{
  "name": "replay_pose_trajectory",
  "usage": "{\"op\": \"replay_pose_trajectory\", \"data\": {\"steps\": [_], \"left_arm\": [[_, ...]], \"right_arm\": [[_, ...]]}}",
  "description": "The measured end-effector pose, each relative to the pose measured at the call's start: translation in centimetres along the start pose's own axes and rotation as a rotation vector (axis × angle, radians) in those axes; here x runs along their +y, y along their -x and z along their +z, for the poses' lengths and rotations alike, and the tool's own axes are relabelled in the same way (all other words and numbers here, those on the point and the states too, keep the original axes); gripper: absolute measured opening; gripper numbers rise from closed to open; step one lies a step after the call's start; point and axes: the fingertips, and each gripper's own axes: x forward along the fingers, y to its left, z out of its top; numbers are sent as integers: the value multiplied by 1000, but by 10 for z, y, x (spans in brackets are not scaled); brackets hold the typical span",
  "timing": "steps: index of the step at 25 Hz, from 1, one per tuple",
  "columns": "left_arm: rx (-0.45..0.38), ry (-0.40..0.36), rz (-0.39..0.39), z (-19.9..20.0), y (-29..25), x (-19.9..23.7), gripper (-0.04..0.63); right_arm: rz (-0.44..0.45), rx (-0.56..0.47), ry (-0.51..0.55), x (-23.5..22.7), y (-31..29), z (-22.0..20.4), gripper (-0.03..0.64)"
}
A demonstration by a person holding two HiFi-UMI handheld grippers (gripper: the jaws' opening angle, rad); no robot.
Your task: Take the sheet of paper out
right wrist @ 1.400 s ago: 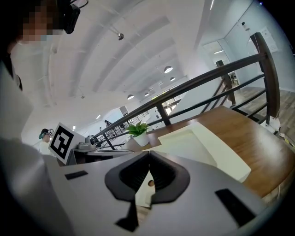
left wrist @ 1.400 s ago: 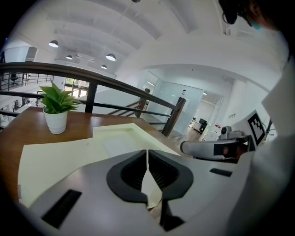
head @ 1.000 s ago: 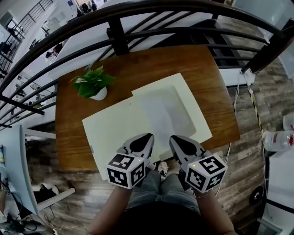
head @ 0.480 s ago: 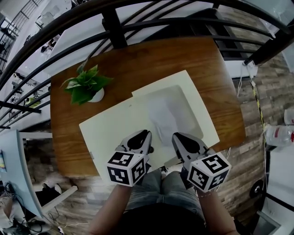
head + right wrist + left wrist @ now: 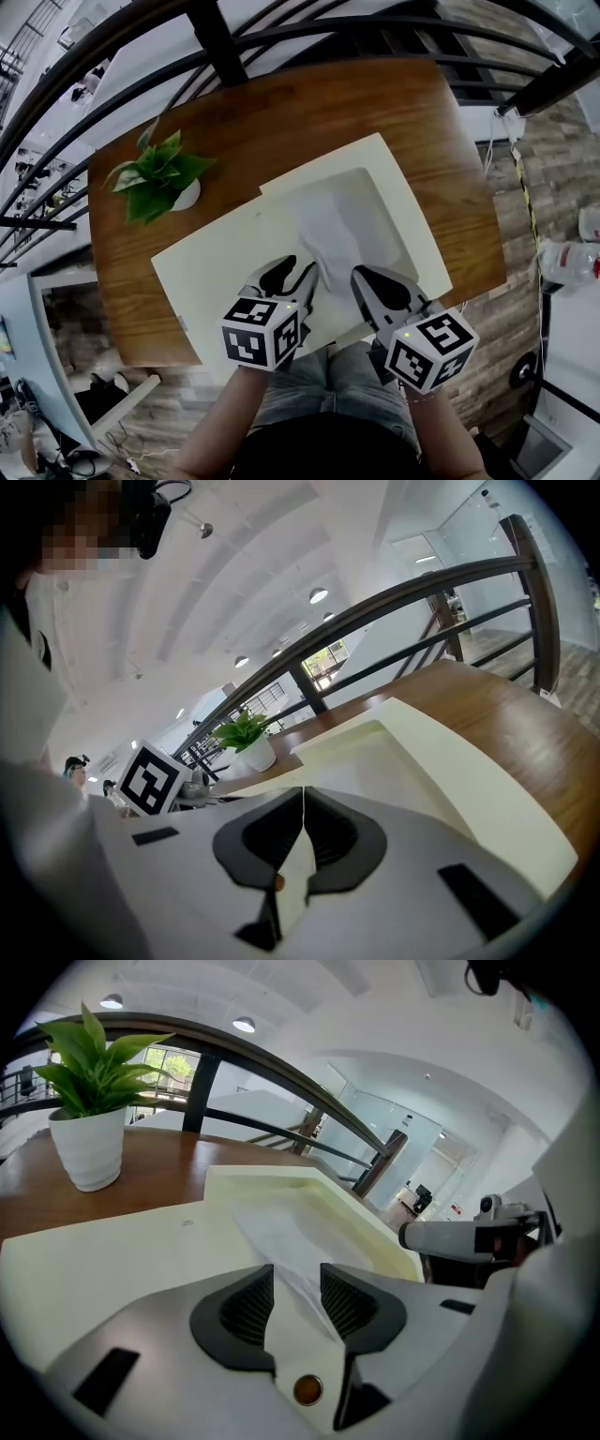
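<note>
Okay, change noted: the left gripper (image 5: 295, 272) jaws have just been opened, from pressed together to wide apart, and both grippers have been brought lower and forward over the near edge of the cream case (image 5: 202, 272). The near corner of the sheet of paper (image 5: 330, 239) is seen running into the gap between the dark ribbed pads (image 5: 248, 1307), but it is not pinched and no pad contact can be made out. The right gripper (image 5: 361, 275) jaws are closed pad to pad, with nothing between them. Reading: a pinch on the sheet is being set up and extraction is not started. The sheet is lying in the case's recessed half, at 1 o'clock from the left gripper and 11 o'clock from the right. Materials: the paper is thin, white and limp, with a lengthwise crease or lifted fold, so buckling is expected if it is pushed. The case is matte cream and stiff-looking, with one flat panel and one shallow recess with a rounded rim. The table (image 5: 309, 112) is smooth varnished wood. A potted plant (image 5: 150, 176) in a white pot is parked at 10 o'clock, well apart.
</note>
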Motion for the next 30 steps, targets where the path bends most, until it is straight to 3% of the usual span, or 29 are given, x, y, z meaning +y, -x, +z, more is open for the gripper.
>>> {"op": "replay_pose_trajectory", "data": {"steps": [13, 27, 30], "left_arm": [[85, -117, -19, -21, -28, -16, 162], [116, -209, 78, -27, -45, -15, 161], [129, -262, 93, -29, -46, -17, 161]], "right_arm": [[9, -24, -74, -10, 3, 0, 28], [-24, -51, -108, -21, 16, -7, 27], [-21, -57, -119, -22, 18, -7, 28]]}}
